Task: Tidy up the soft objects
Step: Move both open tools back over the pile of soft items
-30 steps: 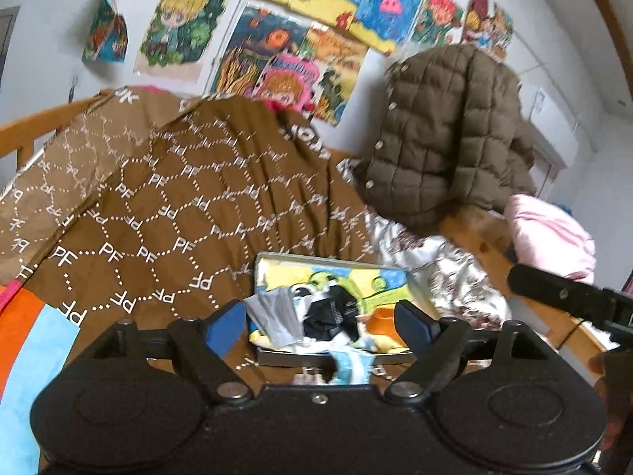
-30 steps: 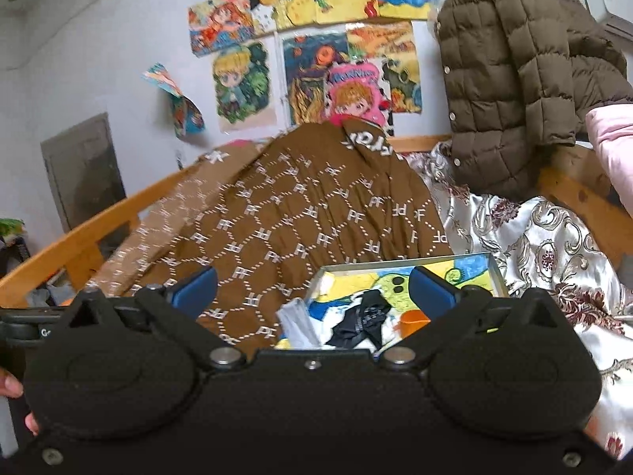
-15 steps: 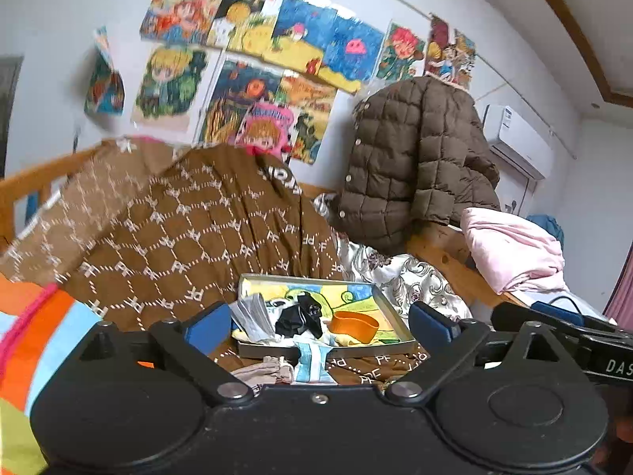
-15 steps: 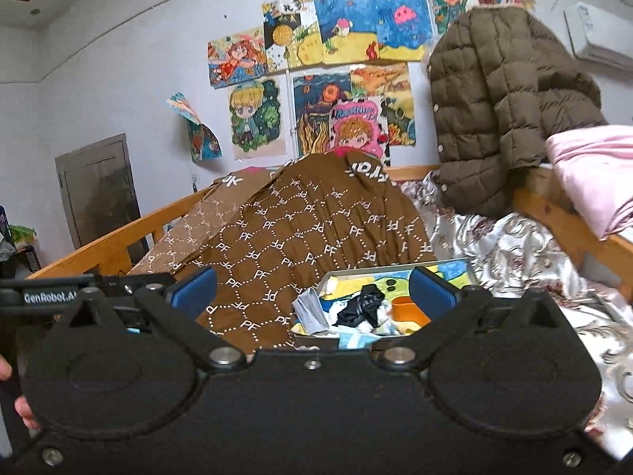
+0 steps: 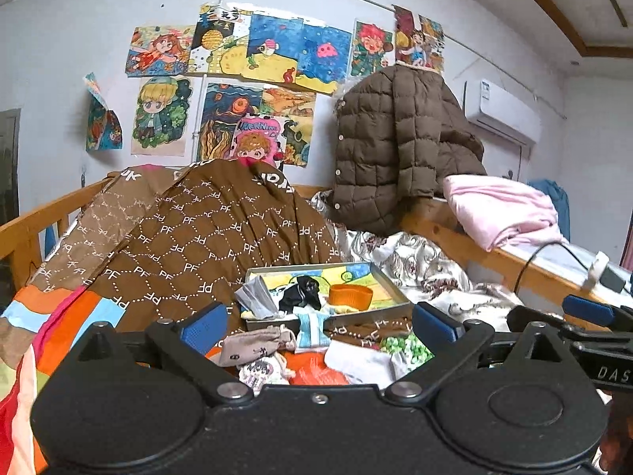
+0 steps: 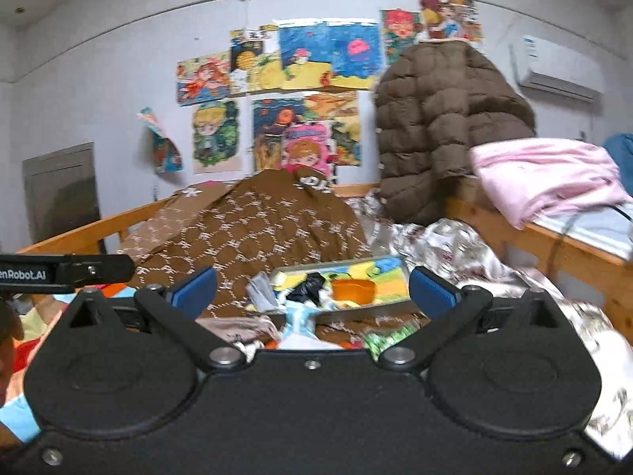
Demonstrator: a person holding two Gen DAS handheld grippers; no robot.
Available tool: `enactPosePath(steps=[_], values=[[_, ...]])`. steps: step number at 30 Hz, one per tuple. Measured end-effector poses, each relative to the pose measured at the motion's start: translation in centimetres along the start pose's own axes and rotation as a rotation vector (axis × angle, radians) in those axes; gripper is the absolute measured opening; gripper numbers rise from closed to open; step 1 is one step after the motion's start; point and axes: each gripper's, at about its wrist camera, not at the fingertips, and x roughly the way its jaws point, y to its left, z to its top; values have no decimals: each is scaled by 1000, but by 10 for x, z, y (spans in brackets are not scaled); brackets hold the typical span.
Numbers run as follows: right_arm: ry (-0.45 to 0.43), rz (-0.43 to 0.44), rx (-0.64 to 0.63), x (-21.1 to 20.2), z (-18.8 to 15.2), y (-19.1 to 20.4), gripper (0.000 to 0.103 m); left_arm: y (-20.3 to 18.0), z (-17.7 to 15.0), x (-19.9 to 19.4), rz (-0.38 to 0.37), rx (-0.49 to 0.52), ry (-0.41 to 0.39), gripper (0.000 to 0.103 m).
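Observation:
A shallow tray [image 5: 368, 314] with a colourful bottom lies on the bed. It holds a grey cloth [image 5: 255, 297], a black sock [image 5: 302, 295] and an orange band [image 5: 351, 294]. In front of it lie a beige drawstring pouch [image 5: 257, 344], a light blue piece [image 5: 312, 326], a white cloth [image 5: 360, 362] and a green-speckled piece [image 5: 407, 346]. My left gripper [image 5: 320, 318] hovers short of these, its jaws opening with nothing between them. My right gripper [image 6: 313, 285] is open and empty, facing the same tray [image 6: 348, 263] from a distance.
A brown patterned quilt [image 5: 221, 237] is heaped behind the tray. A brown puffer jacket [image 5: 395, 150] and a pink blanket [image 5: 502, 206] hang on the wooden rail [image 5: 443, 233] at right. Silvery floral bedding [image 5: 427, 269] lies beside the tray. A striped colourful blanket [image 5: 59, 316] lies at left.
Both grippers have drawn back from the tray, which looks smaller. The loose pieces in front of it have come into view. The left jaws have spread wider.

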Motion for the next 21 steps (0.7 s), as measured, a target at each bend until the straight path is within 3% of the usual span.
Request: enactPosePath(steps=[10, 17, 21], values=[[37, -85, -16, 5, -38, -8, 102, 4, -37, 13, 29, -69, 107, 102], [44, -97, -45, 17, -55, 1, 102, 6, -60, 24, 96, -26, 172, 102], [100, -128, -38, 24, -64, 1, 102, 6, -75, 35, 121, -7, 241, 102]])
